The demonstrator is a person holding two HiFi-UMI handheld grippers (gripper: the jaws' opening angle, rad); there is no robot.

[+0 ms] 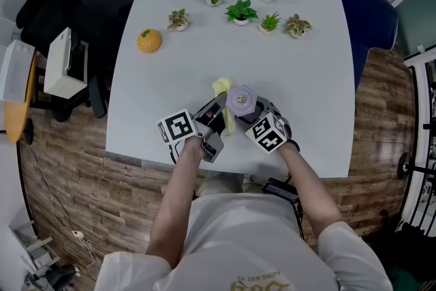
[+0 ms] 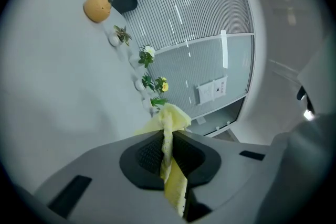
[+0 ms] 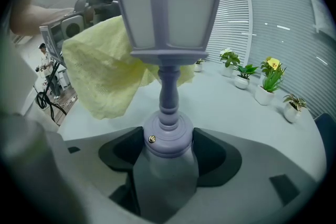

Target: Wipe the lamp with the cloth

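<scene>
Right gripper clamps lavender lantern lamp by base; left gripper, pinching yellow cloth, holds it at lamp's shade; wiping seemingly under way, unfinished

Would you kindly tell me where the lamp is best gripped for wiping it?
Grip the lamp at its round base, from the side, as the right gripper holds it: the base fits between the jaws, and the lantern head is left free for the cloth.
</scene>
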